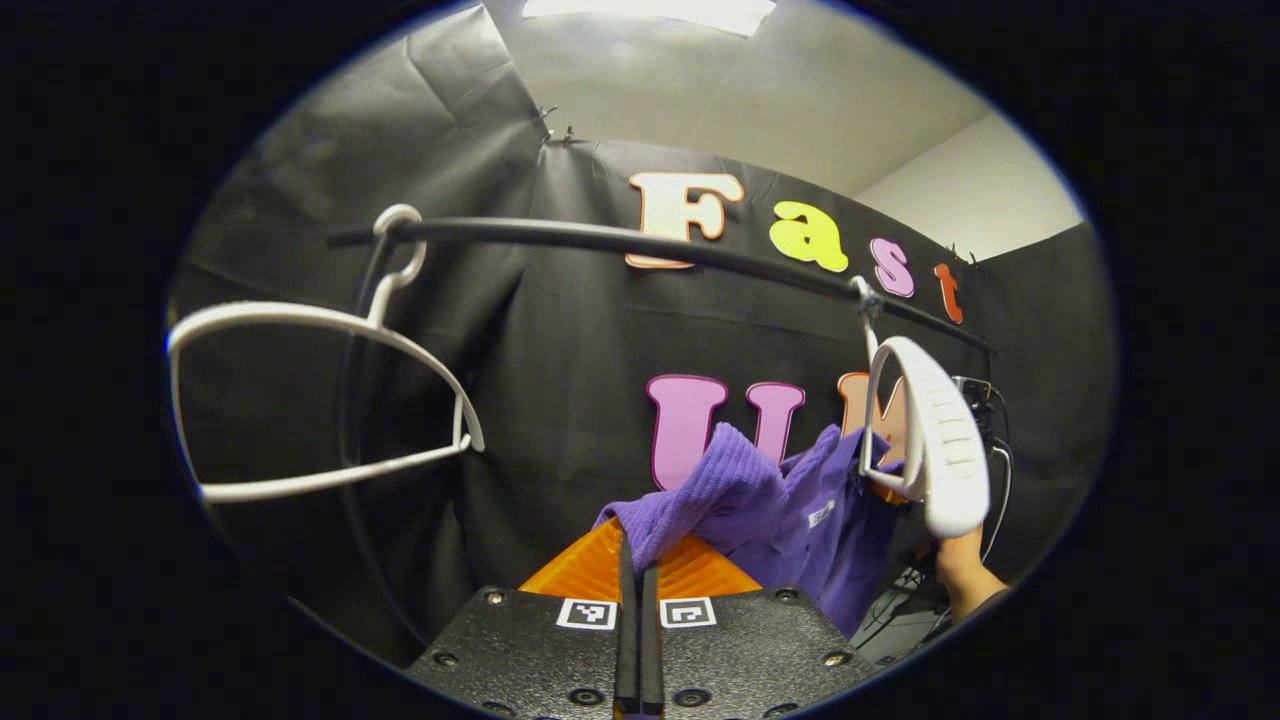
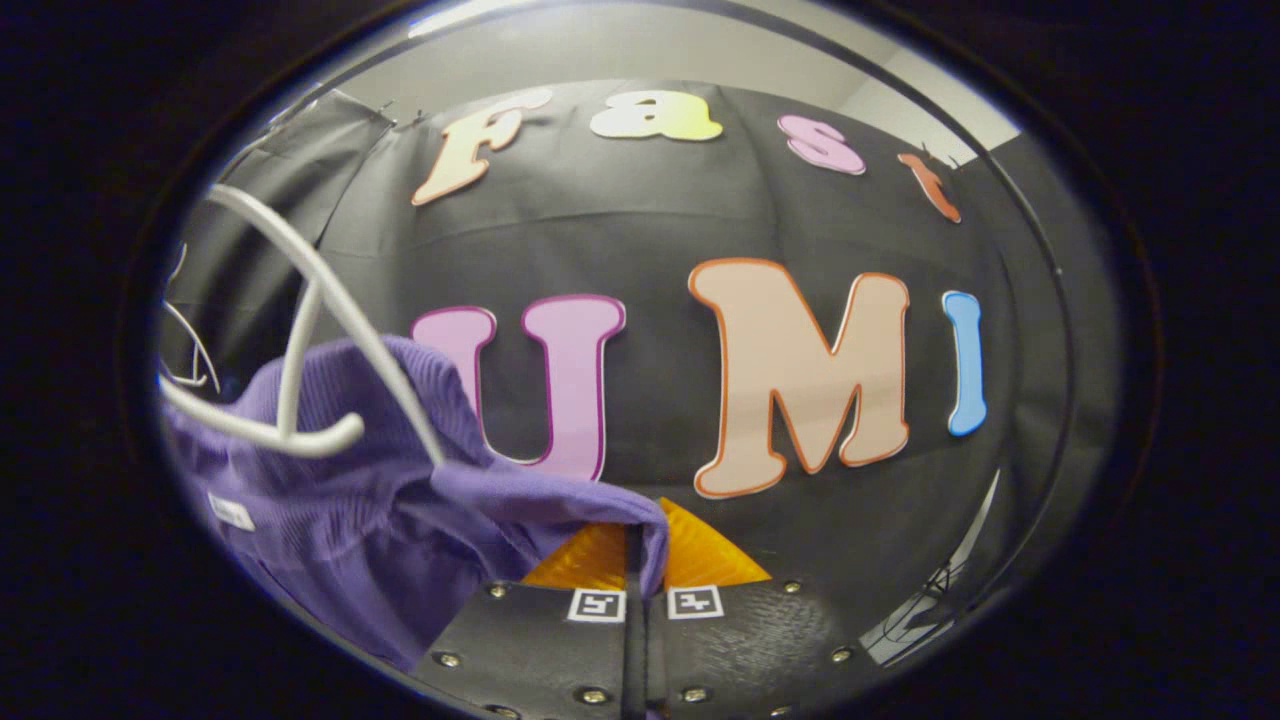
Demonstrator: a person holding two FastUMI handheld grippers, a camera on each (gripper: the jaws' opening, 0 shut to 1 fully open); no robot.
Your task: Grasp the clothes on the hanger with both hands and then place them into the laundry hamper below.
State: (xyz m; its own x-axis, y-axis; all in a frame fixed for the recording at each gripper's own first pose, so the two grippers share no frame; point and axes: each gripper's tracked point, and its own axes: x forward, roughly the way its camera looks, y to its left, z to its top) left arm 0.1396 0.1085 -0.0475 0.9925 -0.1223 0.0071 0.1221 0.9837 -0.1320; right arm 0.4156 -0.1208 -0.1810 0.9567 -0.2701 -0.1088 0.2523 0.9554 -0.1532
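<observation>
Purple garment [image 1: 790,510] pinched — both grippers

A black rail [image 1: 640,242] crosses the booth; an empty white hanger [image 1: 300,400] hangs from it.

A purple ribbed knit cloth garment [image 1: 770,510], soft and matt, pinched between both pairs of jaws, below smooth glossy white plastic hangers [image 1: 320,400] on a matt black rail [image 1: 620,240].

a recording booth, not a home: black cloth wall [image 1: 560,380], a clothes rail [image 1: 640,245] with white hangers [image 1: 320,400], pale ceiling [image 1: 760,90] above.
</observation>
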